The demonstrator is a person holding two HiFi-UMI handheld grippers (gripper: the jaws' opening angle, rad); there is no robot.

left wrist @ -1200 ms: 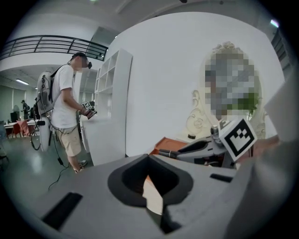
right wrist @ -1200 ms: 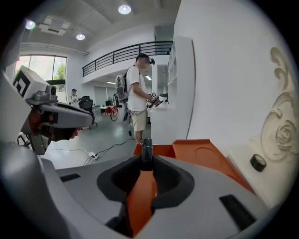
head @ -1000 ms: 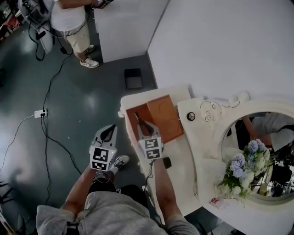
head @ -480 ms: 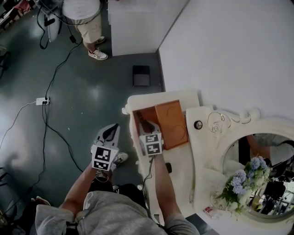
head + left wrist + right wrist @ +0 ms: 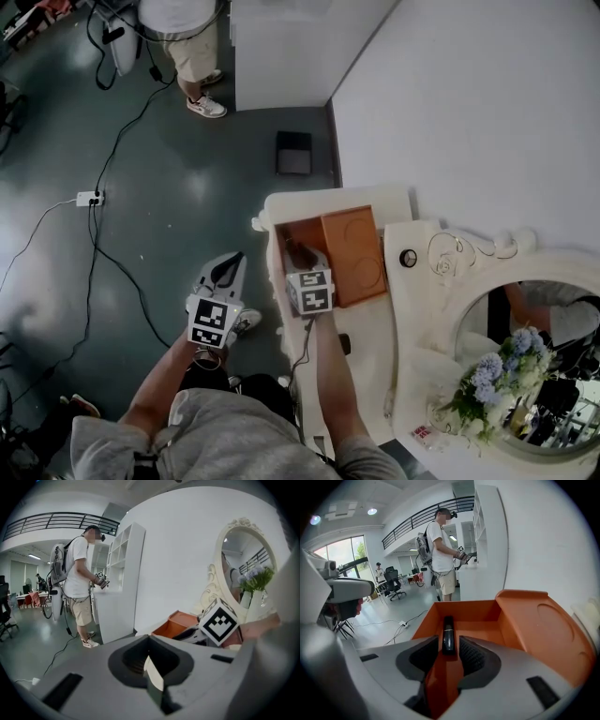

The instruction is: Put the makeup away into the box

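Orange box at the floor-side edge of the white surface, lid folded open alongside. Dark makeup stick lying lengthwise inside, on the box bottom by the look of it, right btwn the pads of the right gripper, w/ jaws just opened and spread, a sliver of gap each side, so prob. not pinching. Left gripper held out over the floor, well apart from the box, w/ jaws pressed together and no makeup btwn them. Risks from here: pulling back too flat or crooked → pad catching the stick and dragging it back out over the near wall. Lifting before fully clear → stick tipped on end or flicked. Round body, so likely to roll once nudged. Bumping the near wall w/ the gripper → box shoved toward the edge, poss. off it, given how close to the drop. Knocking the open lid → lid swinging shut on the jaws. Small dark item also on the surface beside the right forearm, poss. more makeup, too small to tell; easy to sweep off w/ the arm. Writing: none legible. No brand visible on stick or box. Only black-and-white square markers on the gripper cubes, no letters. Tiny red-and-white tag at the surface's near end, too small to read.
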